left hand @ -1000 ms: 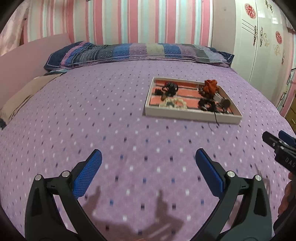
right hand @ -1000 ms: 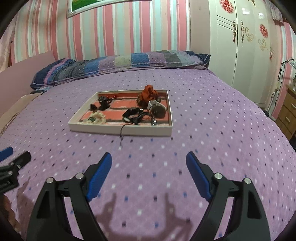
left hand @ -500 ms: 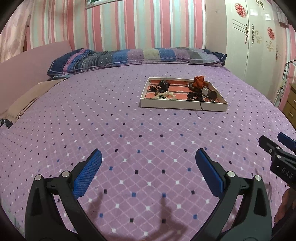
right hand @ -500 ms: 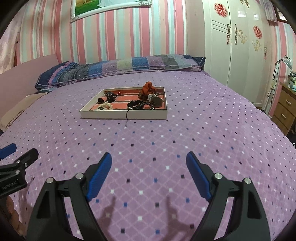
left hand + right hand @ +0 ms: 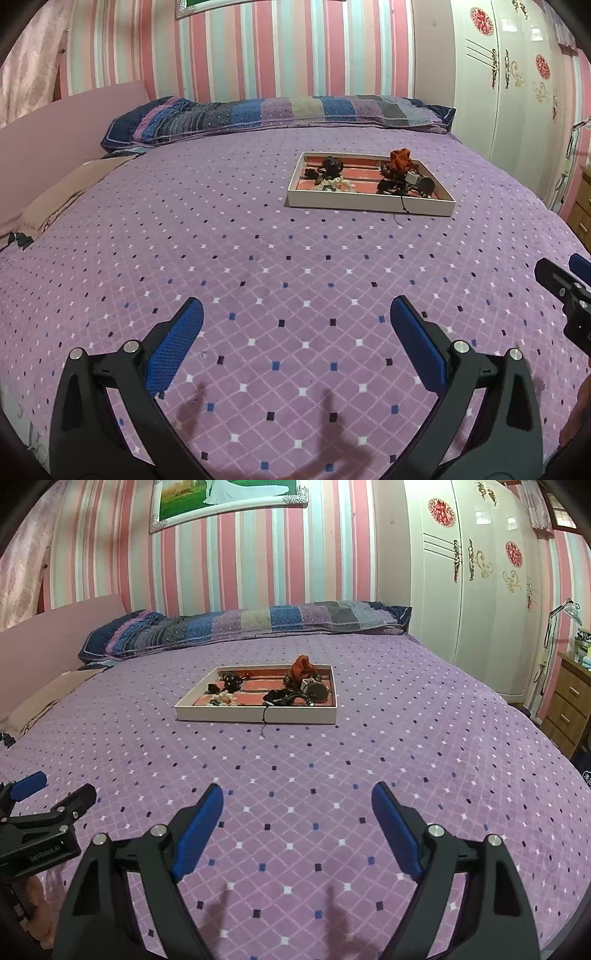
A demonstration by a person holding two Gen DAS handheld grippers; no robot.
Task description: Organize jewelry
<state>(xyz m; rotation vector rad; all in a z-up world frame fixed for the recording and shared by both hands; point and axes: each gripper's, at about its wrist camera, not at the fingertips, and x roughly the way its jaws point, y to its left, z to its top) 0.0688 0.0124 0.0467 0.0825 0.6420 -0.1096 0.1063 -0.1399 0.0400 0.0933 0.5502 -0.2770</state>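
The left gripper (image 5: 295,314) was held over the bedspread (image 5: 258,266) with its jaws spread wide and nothing between the blue pads (image 5: 173,347). The right gripper (image 5: 297,797) was held the same way — jaws wide, nothing gripped — just beside the left one, each being caught at the edge of the other's view. Two finger shadows were cast on the cloth below each tool.

Further out, well apart from both grippers, a shallow white tray (image 5: 255,714) was seen lying flat on the bed, past its middle. Jewelry (image 5: 288,696) was heaped inside it on a red lining: dark tangled pieces, a pale beaded piece (image 5: 221,700) near the front left, and an orange-red fabric item (image 5: 303,666) at the back — possibly a flower, though it was too small to be made out. A thin dark cord (image 5: 263,720) was draped over the tray's front wall onto the bedspread.

Beyond the tray a striped pillow (image 5: 251,622) was laid against the striped wall, and a white wardrobe (image 5: 480,583) stood at the right.
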